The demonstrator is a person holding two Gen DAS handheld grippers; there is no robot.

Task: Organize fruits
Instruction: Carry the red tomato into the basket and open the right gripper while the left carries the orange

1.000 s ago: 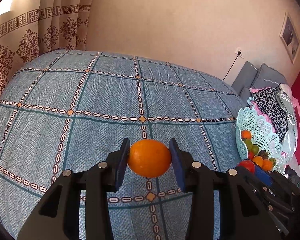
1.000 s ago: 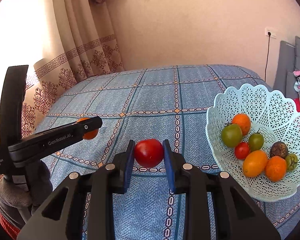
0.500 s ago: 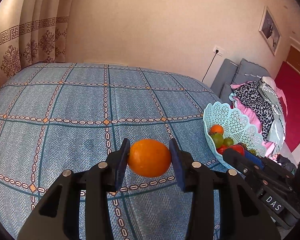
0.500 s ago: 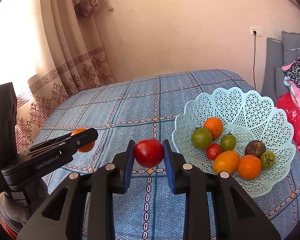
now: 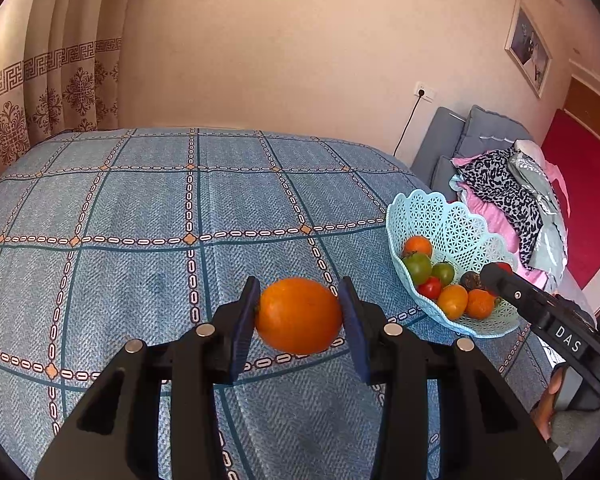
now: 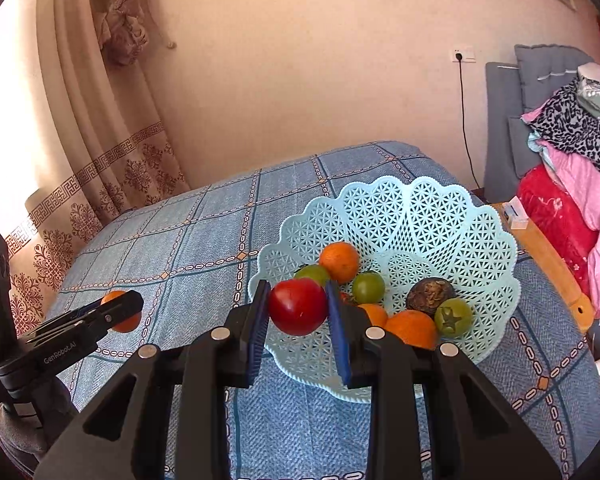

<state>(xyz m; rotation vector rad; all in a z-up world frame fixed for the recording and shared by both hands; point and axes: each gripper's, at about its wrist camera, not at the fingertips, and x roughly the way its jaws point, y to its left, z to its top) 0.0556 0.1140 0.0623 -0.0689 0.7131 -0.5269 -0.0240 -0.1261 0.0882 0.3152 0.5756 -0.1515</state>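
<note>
Bedspread (image 5: 140,208): blue weave, dark teal grid lines, white chain-link bands, small orange diamonds at crossings. Basket (image 6: 440,220): pale aqua lattice, scalloped rim. Fruit inside: orange, green, red, one dark brown. Held orange (image 5: 299,315): bright orange. Held tomato (image 6: 298,306): glossy red. Curtain (image 6: 112,184): cream, brown key border and medallions. Wall (image 5: 300,60): peach. Clothes pile (image 6: 572,148): pink, red, black-and-white leopard print.

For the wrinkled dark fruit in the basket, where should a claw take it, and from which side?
Grip the wrinkled dark fruit across its round middle, coming from above: the basket wall rises behind it, and a green tomato and an orange crowd its front.
</note>
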